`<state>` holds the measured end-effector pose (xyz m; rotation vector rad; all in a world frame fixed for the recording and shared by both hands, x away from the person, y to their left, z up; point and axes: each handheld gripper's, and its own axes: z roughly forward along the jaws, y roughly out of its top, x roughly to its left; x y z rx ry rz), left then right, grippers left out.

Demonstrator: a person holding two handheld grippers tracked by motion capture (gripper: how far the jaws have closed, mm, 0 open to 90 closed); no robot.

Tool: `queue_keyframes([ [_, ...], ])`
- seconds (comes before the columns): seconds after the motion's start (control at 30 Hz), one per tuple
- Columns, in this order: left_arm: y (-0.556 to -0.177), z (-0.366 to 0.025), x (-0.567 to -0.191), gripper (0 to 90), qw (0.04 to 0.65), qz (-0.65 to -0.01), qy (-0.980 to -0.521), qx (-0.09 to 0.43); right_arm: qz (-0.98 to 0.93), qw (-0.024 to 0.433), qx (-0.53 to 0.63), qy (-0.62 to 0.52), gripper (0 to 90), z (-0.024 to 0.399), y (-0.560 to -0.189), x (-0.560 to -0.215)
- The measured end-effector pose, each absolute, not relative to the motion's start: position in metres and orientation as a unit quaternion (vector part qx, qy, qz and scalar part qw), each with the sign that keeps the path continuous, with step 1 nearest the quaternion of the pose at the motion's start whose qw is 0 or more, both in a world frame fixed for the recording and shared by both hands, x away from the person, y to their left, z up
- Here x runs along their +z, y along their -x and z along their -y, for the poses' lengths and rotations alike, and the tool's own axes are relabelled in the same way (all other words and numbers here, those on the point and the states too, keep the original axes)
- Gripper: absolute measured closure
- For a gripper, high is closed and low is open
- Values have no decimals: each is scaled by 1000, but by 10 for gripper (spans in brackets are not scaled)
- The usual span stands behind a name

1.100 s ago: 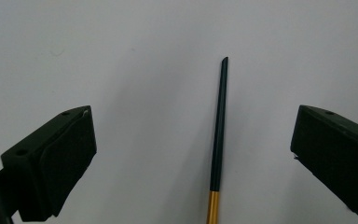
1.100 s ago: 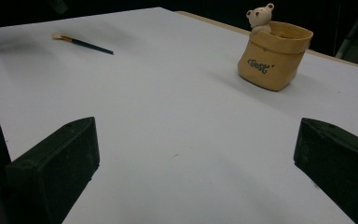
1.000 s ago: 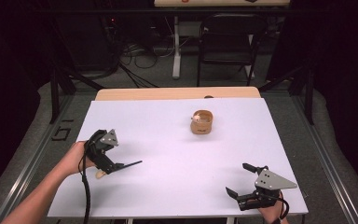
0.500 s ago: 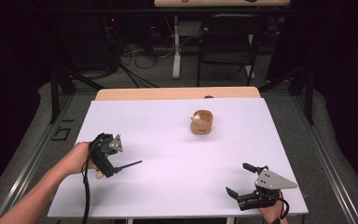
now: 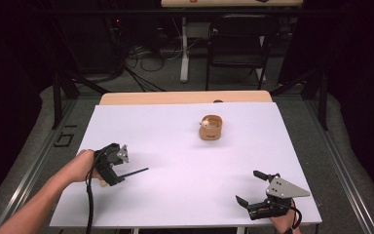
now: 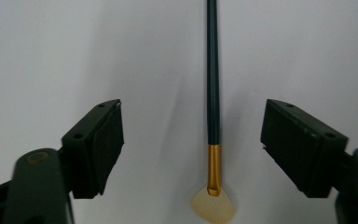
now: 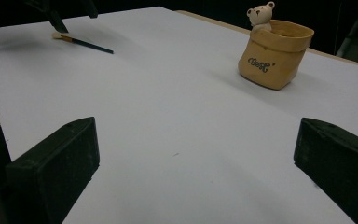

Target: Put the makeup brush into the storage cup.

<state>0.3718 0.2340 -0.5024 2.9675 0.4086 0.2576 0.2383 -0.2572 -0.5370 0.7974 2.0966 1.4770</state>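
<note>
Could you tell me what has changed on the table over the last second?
The left tool shifted slightly toward the person over the brush, its jaws open around it without touching. The right tool, open, and the bear pot stayed put.

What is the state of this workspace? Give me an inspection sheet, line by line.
Surface: white sheet over a wooden table, flat, no stains seen.
Job's things: fan brush with dark handle and gold ferrule lying flat at the near left; tan pot with a small bear figure at its rim, upright toward the far side.
Clutter: nothing seen.
Grippers: left gripper open, its jaws either side of the brush's bristle end, not touching it; right gripper open, empty, near right corner.
Cables: one trails from the left gripper; more lie on the floor beyond.
Surroundings: dark room, a chair behind the table.
</note>
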Motion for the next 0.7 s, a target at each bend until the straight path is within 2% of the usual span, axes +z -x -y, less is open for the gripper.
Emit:
queue_keyframes([
  [0.43,-377,-234,-513,521,50,-133,-988,52,-763,224,536,-284,0,256,-238,-538],
  [0.63,-380,-231,-517,640,44,-123,-991,31,-765,222,534,-283,0,257,-238,-537],
  [0.7,-381,-230,-518,649,39,-119,-992,28,-764,222,536,-283,0,256,-238,-537],
])
